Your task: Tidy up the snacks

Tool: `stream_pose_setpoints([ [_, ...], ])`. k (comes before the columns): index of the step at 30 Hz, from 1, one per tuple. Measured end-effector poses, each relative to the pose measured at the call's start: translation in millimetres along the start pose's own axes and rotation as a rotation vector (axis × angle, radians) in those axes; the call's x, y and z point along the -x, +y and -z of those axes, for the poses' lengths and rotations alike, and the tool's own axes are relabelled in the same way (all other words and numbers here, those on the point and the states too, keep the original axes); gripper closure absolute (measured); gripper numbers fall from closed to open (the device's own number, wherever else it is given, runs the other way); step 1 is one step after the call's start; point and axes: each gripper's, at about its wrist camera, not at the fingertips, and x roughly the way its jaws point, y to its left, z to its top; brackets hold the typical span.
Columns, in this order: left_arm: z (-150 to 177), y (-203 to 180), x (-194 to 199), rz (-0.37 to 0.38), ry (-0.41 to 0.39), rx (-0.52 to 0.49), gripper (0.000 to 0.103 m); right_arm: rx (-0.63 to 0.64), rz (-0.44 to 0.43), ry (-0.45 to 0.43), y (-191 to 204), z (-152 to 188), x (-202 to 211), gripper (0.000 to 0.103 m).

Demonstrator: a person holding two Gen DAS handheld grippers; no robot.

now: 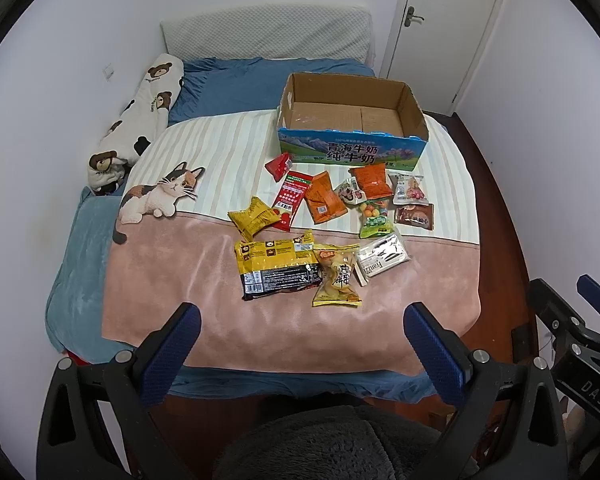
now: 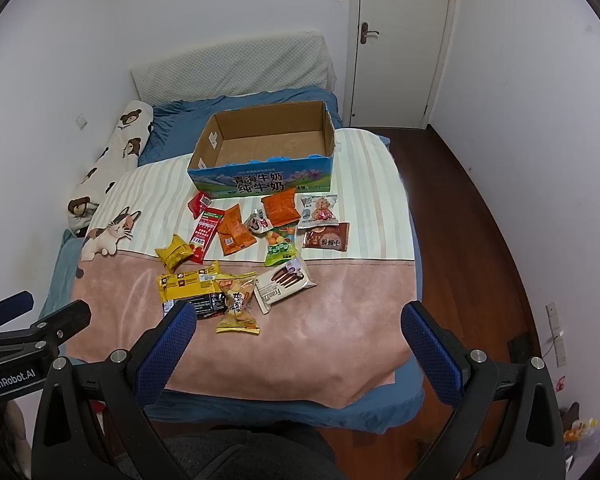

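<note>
Nothing is packed yet: the cardboard box [image 1: 352,120] sits bare inside on the bed [image 1: 148,280], at twelve o'clock from the scattered snacks. Both grippers hang back over the foot of the bed, well apart from every packet. The left gripper [image 1: 302,334] stands wide open with nothing between its blue pads, and the right gripper [image 2: 299,330] is equally spread and empty.

The snacks lie in a loose cluster just in front of the box. Nearest the grippers are the yellow-and-black bag [image 1: 278,270], the pale yellow biscuit packet [image 1: 337,280] overlapping its three o'clock edge, and the silver wafer pack [image 1: 382,258] beyond that. Farther up, toward the box, lie two orange packets [image 1: 325,203], a long red stick pack [image 1: 290,200] and a brown cake wrapper [image 1: 415,217].

This looks like the opening step, choosing a first item. The next move likely calls for lowering one gripper onto a near packet, pinching a crimped edge without dragging the blanket [image 1: 172,272], then carrying it toward twelve o'clock into the box.
</note>
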Motion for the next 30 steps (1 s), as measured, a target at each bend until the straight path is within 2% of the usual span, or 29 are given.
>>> stream_pose_setpoints([
  [8,0.6,1.7,-15.4,0.012,0.032,0.015,0.0,-0.015,-0.021,0.036,0.1,-0.1,-15.7,0.0],
  [12,-4.9,7.6,-43.2,-0.002,0.028,-0.008,0.0,-0.062,-0.065,0.101,-4.5,0.8,-51.7,0.0],
  [15,-10.6,10.8,-78.4,-0.058,0.028,-0.093,0.0,-0.09,-0.091,0.168,-6.5,3.9,-94.4,0.0],
  [16,-13.1,11.2,-97.7,-0.098,0.036,-0.141,0.0,-0.099,-0.1,0.189,-7.0,6.0,-108.4,0.0],
  [20,-15.2,19.8,-165.1,-0.186,0.099,-0.28,0.0,-0.141,-0.135,0.316,-6.3,17.4,-187.2,0.0],
  [25,-13.4,21.1,-248.1,-0.183,0.207,-0.461,0.0,-0.186,-0.181,0.44,3.4,39.8,-281.8,0.0],
  [30,0.1,4.4,-318.8,-0.158,0.29,-0.72,0.0,-0.21,-0.238,0.478,23.7,57.2,-335.9,0.0],
])
